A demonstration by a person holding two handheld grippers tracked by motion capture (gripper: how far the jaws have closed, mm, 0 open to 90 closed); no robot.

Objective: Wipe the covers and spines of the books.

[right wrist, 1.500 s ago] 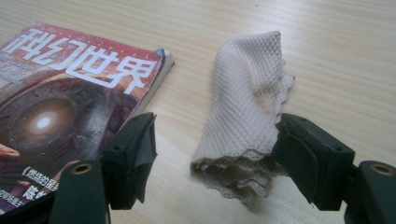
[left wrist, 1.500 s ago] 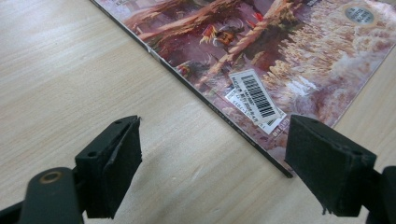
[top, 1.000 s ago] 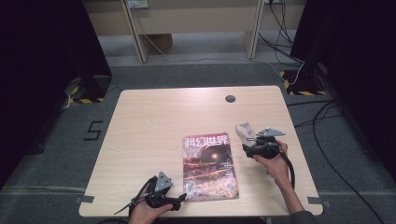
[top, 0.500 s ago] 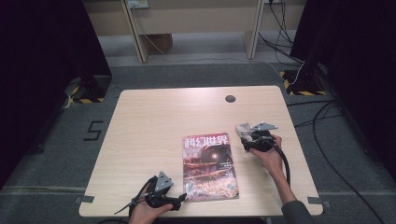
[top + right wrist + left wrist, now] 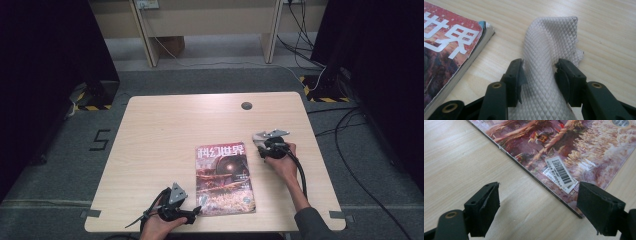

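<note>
A magazine (image 5: pixel 223 177) with a red-brown cover lies on the wooden table (image 5: pixel 165 130), near its front. My left gripper (image 5: pixel 196 212) rests at the magazine's near left corner, open. In the left gripper view the magazine's (image 5: pixel 564 150) barcode corner lies between the wide jaws of the left gripper (image 5: pixel 536 202), untouched. A white quilted cloth (image 5: pixel 260 137) lies to the right of the magazine's top edge. My right gripper (image 5: pixel 539 70) has just been closing, and its pads now press the bunched cloth (image 5: pixel 549 37) from both sides, beside the magazine (image 5: pixel 446 50).
A round cable hole (image 5: pixel 246 105) sits at the table's far edge. Cables (image 5: pixel 350 125) run over the grey floor on the right. A light wooden desk frame (image 5: pixel 200 20) stands behind the table. Bare tabletop spreads to the left and far side of the magazine.
My right gripper has moved a little away from the person and leftward onto the cloth, and its jaws have narrowed around it. The left gripper and the magazine have stayed put.
</note>
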